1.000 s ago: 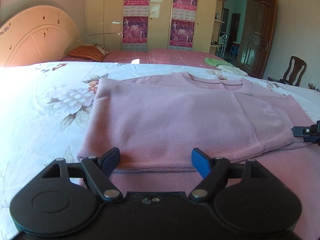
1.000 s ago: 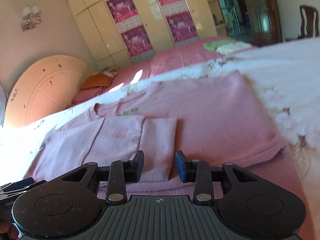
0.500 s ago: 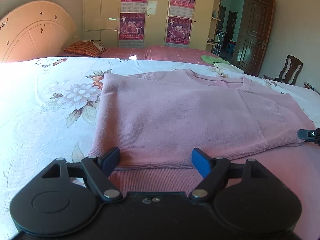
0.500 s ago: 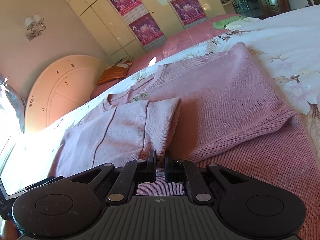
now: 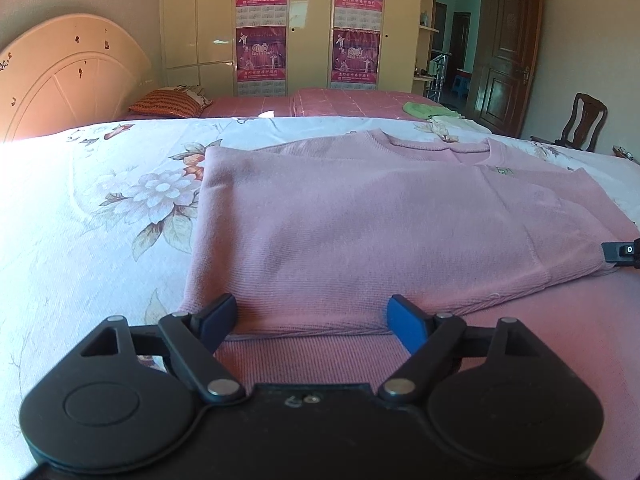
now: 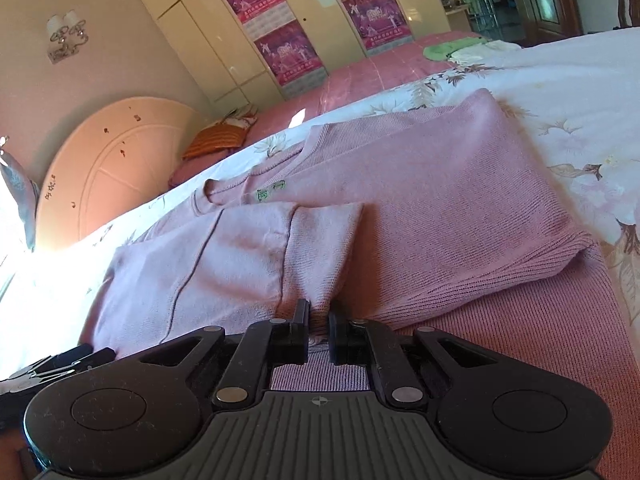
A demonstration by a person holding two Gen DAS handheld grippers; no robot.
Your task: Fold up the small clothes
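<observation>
A pink knit sweater [image 5: 360, 220] lies flat on the flowered bedsheet [image 5: 80, 200], both sides folded in over its middle. My left gripper [image 5: 312, 316] is open, its blue-padded fingers just at the folded near edge of the left side, holding nothing. My right gripper [image 6: 319, 320] is shut on the cuff end of the folded-over sleeve [image 6: 312, 256], lifting the cloth slightly off the sweater [image 6: 460, 200]. The right gripper's tip shows at the right edge of the left wrist view [image 5: 622, 252].
A pink bed with an orange striped pillow [image 5: 168, 104] and green and white cloths [image 5: 428, 110] lies beyond. A cream headboard [image 5: 64, 76] stands at the left. A wardrobe with posters [image 5: 260, 24], an open door [image 5: 504, 52] and a wooden chair [image 5: 580, 120] stand behind.
My right gripper has closed from open onto the sleeve's cuff end and lifted it. My left gripper stays open and has risen slightly, with the sweater's edge still between its fingers.
</observation>
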